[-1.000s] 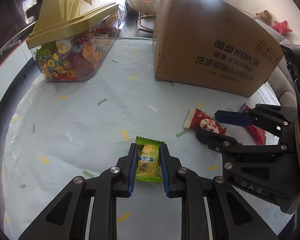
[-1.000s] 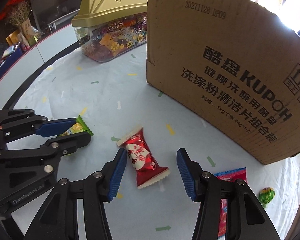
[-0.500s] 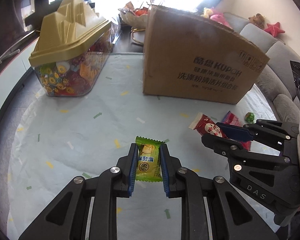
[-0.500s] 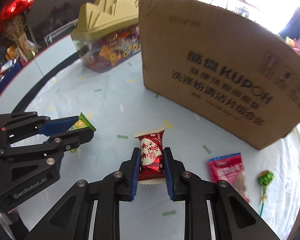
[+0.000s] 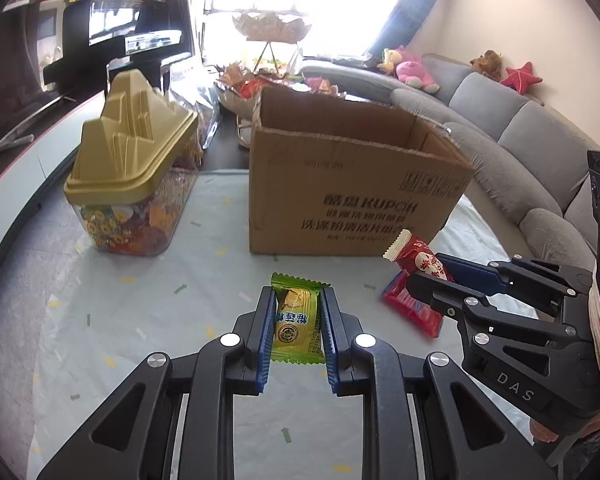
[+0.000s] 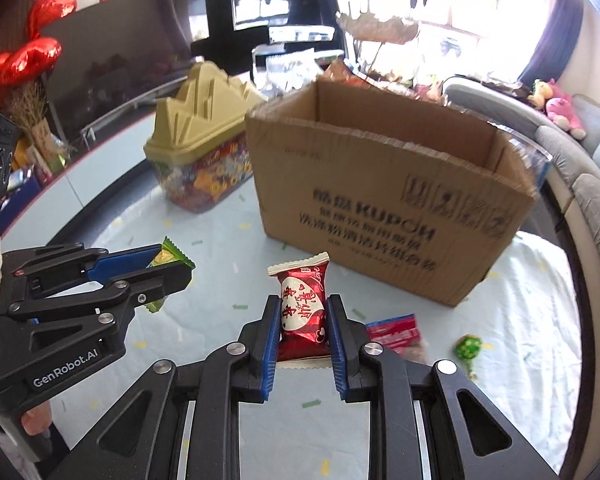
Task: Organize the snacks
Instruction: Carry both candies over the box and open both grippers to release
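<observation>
Left gripper (image 5: 296, 322) clamped on a green snack packet (image 5: 296, 316), held above the tablecloth (image 5: 100, 292). Right gripper (image 6: 303, 326) clamped on a red candy packet (image 6: 302, 312), likewise off the table, just beside the left one. Both short of the open cardboard box (image 6: 380, 216), the likely place for them.

Risks from here: slick wrappers pinched only at the middle, so a slip during the carry; two grippers close together, so a knock between them on the way to the box; a low approach catching the rough box rim and tipping or shoving the box; a release too early, leaving a packet on the cloth.

Box interior: hidden behind the near wall, contents impossible to tell. Clear tub with a gold lid (image 5: 132, 184) to the left: closed, packed with mixed wrapped sweets. Loose on the cloth near the box: a red-and-blue packet (image 6: 394, 334) and a green lollipop (image 6: 468, 348).
</observation>
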`<state>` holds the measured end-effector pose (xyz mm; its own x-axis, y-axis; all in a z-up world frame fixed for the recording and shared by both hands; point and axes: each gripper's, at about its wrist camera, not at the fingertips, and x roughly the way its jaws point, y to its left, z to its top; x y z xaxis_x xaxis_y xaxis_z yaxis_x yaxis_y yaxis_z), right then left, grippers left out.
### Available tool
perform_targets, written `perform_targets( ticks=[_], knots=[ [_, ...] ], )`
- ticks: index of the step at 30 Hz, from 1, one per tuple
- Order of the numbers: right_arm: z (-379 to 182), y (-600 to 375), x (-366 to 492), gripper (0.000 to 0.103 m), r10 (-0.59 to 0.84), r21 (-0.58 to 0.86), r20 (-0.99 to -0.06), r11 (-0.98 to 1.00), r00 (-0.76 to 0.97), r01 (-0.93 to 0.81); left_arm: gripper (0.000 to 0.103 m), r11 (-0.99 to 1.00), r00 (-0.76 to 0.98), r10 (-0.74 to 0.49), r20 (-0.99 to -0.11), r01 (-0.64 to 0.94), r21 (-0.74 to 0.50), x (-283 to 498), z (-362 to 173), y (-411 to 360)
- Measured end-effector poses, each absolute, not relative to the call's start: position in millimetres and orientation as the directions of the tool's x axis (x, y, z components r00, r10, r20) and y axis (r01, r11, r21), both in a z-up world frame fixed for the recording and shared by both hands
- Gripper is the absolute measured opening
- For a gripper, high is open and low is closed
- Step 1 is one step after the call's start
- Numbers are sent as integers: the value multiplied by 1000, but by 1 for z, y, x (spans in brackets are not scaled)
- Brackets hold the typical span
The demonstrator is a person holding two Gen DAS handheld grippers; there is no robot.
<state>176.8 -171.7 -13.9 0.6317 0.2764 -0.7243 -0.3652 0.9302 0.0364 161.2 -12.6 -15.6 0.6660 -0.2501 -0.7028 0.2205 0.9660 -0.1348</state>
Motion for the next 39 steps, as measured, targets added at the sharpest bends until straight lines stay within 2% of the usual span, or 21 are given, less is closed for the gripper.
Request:
perform_targets(
  ticks=[21,39],
  knots=[
    [66,-196,169,24,246,14,-590,955,769,-295,22,957,739,-282,-612,258,-129,183,59,-35],
    [80,-220,236,24,193,6,-597,972,779,-236,22,963,728,-262,-633,242,-120,258,69,-57]
  ],
)
